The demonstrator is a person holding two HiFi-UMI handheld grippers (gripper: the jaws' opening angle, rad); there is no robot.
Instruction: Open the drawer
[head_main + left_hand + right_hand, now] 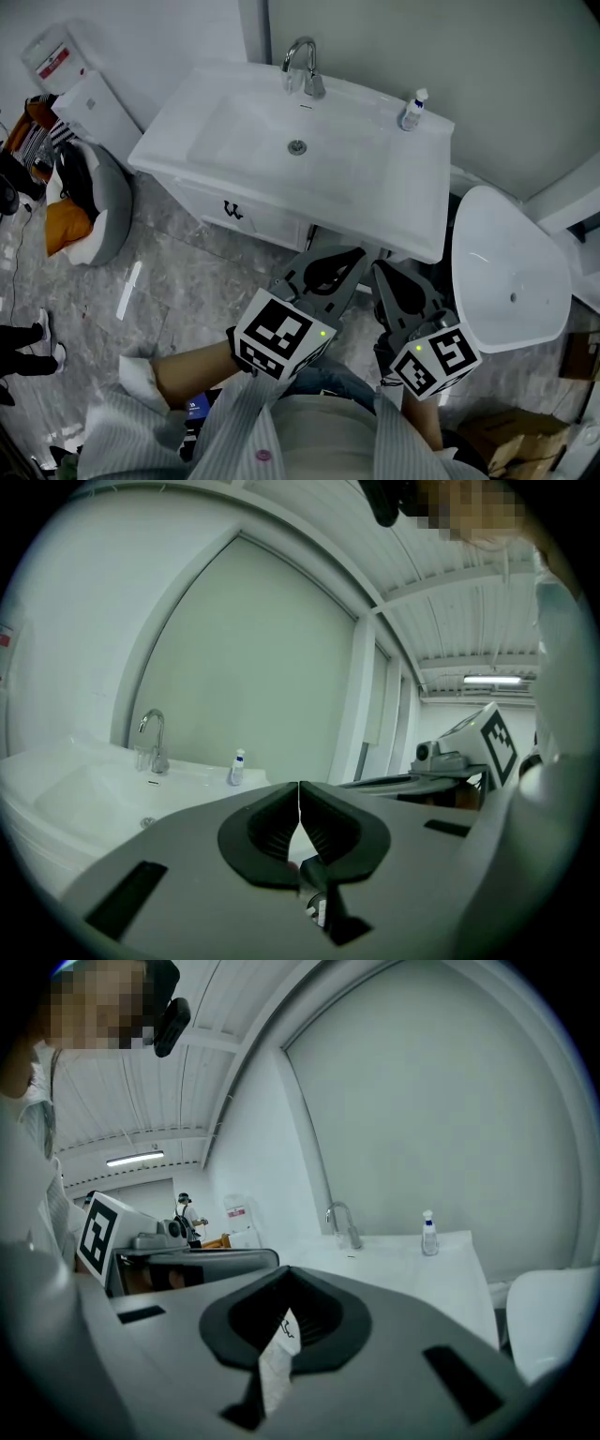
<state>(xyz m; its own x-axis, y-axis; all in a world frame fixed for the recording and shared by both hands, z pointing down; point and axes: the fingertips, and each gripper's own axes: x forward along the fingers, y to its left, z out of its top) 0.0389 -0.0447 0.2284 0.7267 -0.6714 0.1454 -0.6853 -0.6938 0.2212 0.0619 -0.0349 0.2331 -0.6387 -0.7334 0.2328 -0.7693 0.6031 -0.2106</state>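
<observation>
A white vanity (187,183) carries a sink, and below its front edge a drawer front with a small black handle (232,211) sits flush and closed. My left gripper (345,258) points at the cabinet, to the right of the handle and apart from it. In the left gripper view its jaws (299,787) meet with nothing between them. My right gripper (384,274) hangs beside it, under the sink's front right edge. It is also shut and empty (287,1271).
On the sink stand a chrome faucet (302,66) and a small soap bottle (411,111). A white toilet-like basin (511,272) stands at the right, with a cardboard box (511,441) near it. At the left are a grey cushioned seat (89,202) and a water dispenser (66,66).
</observation>
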